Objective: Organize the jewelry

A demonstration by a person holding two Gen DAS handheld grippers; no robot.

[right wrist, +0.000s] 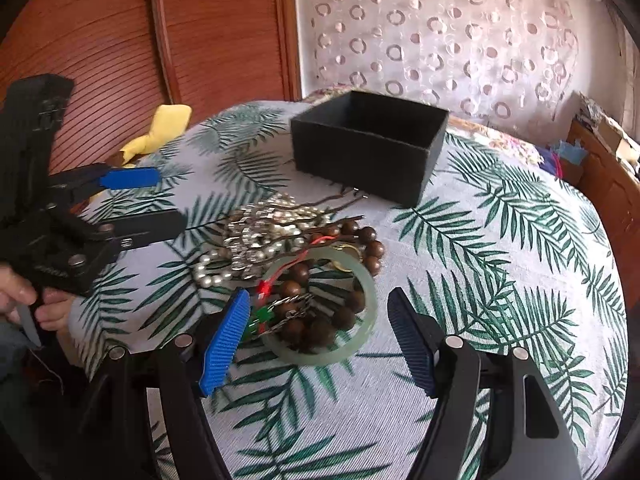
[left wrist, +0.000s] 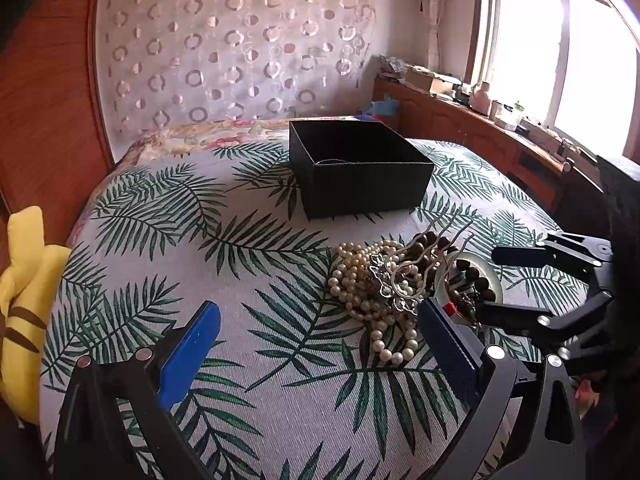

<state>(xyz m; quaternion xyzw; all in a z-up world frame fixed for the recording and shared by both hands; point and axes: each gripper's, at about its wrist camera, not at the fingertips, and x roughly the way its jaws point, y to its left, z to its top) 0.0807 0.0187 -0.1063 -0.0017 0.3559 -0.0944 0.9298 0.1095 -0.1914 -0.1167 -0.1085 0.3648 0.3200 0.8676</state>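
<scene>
A pile of jewelry lies on the palm-leaf cloth: a pearl necklace (left wrist: 360,280), a silver hair comb (left wrist: 400,276), dark wooden beads (right wrist: 320,320) and a pale green jade bangle (right wrist: 360,332). An open black box (left wrist: 360,168) stands behind the pile; it also shows in the right wrist view (right wrist: 368,148). My left gripper (left wrist: 320,320) is open and empty, just in front of the pearls. My right gripper (right wrist: 318,312) is open, its fingers on either side of the bangle and beads. It also shows in the left wrist view (left wrist: 516,284), open at the pile's right side.
A yellow plush toy (left wrist: 24,300) lies at the cloth's left edge. A wooden wardrobe (right wrist: 120,40) stands to the left. A cluttered wooden sill (left wrist: 500,120) runs under the window at the right. A patterned curtain (left wrist: 240,48) hangs behind.
</scene>
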